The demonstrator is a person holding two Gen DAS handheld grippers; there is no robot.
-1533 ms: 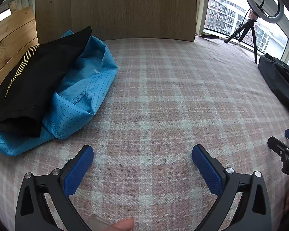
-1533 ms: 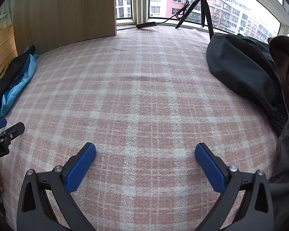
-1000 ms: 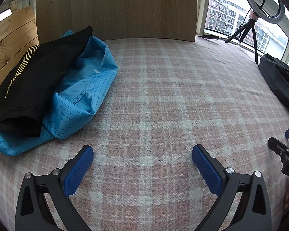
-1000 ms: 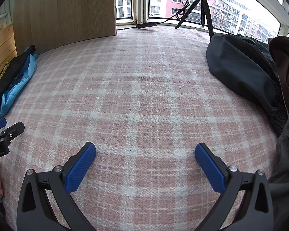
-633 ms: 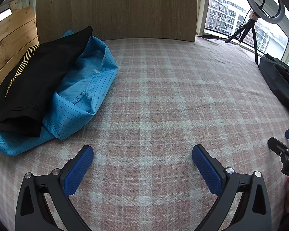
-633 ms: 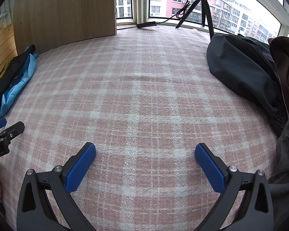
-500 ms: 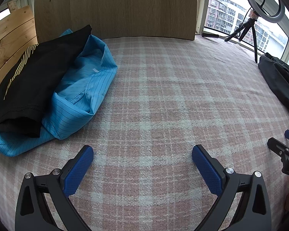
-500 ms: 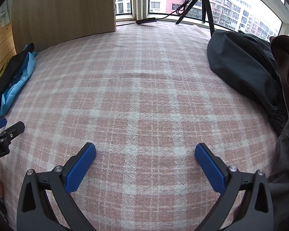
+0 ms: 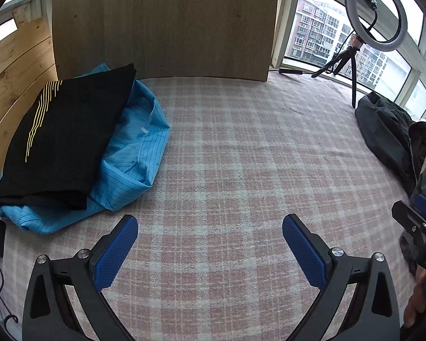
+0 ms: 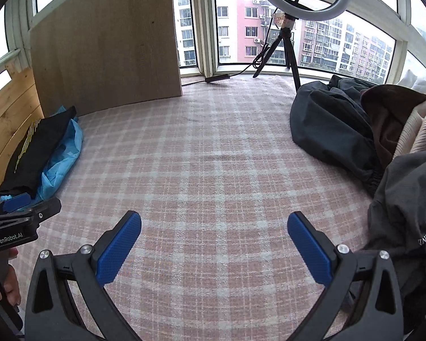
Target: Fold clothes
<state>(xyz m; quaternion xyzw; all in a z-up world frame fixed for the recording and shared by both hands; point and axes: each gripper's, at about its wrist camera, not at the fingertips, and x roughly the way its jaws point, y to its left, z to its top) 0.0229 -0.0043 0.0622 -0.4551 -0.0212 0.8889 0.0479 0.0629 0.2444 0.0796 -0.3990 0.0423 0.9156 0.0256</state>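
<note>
Pink plaid blanket (image 9: 227, 153) spread over surface by bay window, wooden board (image 9: 164, 22) stood at back. Unfolded dark jacket pile (image 10: 335, 125) heaped at right. Folded black garment (image 9: 68, 139) stacked on folded blue striped shirt (image 9: 133, 159) at left. Ring light on tripod (image 10: 286, 28) seen near window. Left tongs (image 9: 210, 244) and right tongs (image 10: 214, 244) held spread wide, nothing gripped, above bare blanket.

White lettering reading "GenRobot.AI" is showing on the black body of the left gripper (image 10: 15, 202) at the lower left of the right wrist view. At lower right, partial white letters, seemingly "NIM", are running along the grey garment (image 10: 411, 207), the rest staying unreadable.
</note>
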